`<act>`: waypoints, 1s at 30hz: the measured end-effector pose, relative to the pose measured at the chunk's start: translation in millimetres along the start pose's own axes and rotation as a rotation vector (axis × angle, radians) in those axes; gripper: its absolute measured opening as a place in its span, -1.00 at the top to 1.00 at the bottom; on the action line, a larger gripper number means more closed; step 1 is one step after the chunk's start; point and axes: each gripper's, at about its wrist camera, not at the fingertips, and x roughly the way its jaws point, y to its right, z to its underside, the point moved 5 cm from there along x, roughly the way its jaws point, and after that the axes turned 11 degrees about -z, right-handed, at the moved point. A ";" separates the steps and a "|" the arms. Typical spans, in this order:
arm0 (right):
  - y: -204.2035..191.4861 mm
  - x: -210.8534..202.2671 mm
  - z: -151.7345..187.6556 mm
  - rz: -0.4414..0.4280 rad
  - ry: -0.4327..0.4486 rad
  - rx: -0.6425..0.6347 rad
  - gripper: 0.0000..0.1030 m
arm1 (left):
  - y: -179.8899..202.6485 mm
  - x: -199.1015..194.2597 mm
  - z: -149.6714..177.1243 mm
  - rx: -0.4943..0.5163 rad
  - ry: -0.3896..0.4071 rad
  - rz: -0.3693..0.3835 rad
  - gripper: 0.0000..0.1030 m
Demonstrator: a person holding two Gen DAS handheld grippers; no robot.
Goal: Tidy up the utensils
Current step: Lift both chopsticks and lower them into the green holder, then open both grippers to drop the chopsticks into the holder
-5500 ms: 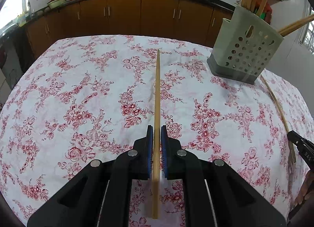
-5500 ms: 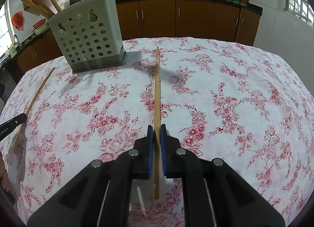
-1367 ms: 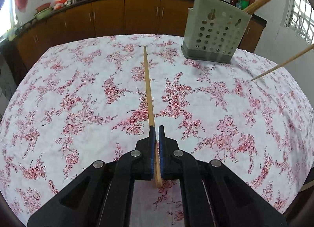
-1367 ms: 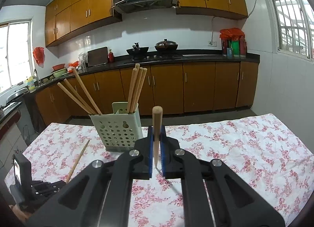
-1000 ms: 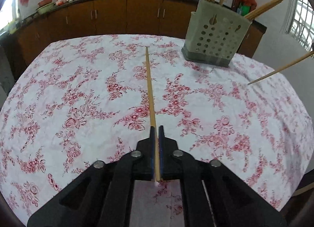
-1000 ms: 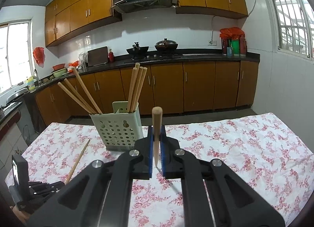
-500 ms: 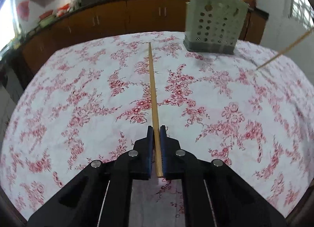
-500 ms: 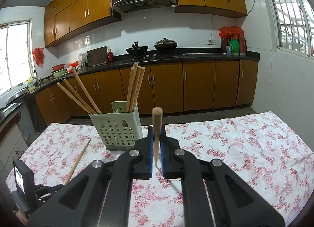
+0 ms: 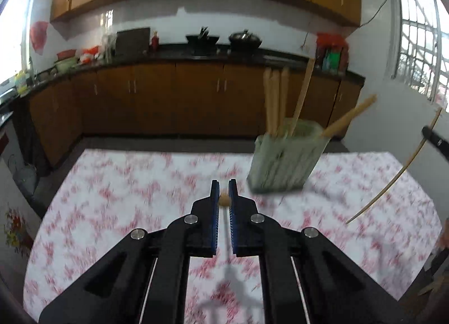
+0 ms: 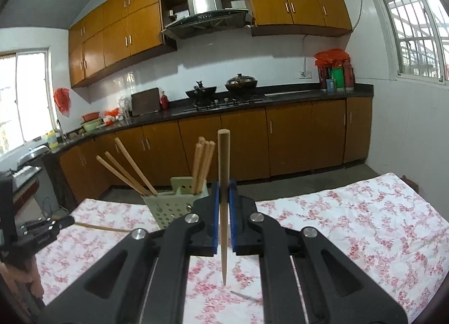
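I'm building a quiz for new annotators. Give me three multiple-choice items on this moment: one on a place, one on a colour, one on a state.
1. In the left wrist view, where does the holder stand from the left gripper?
A. ahead, to the right
B. ahead, to the left
C. under the fingers
2. What colour is the holder?
A. red
B. pale green
C. black
3. How is the right gripper?
A. wide open, empty
B. shut on a spoon
C. shut on a chopstick

Key: A, the holder sits right of the fingers; B, its perforated walls are pale green; C, the pads clamp the upright chopstick.
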 end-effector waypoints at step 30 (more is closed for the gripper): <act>-13.3 92.2 -85.4 -0.117 0.164 -0.013 0.84 | 100.1 17.1 -149.6 -0.122 0.509 -0.004 0.86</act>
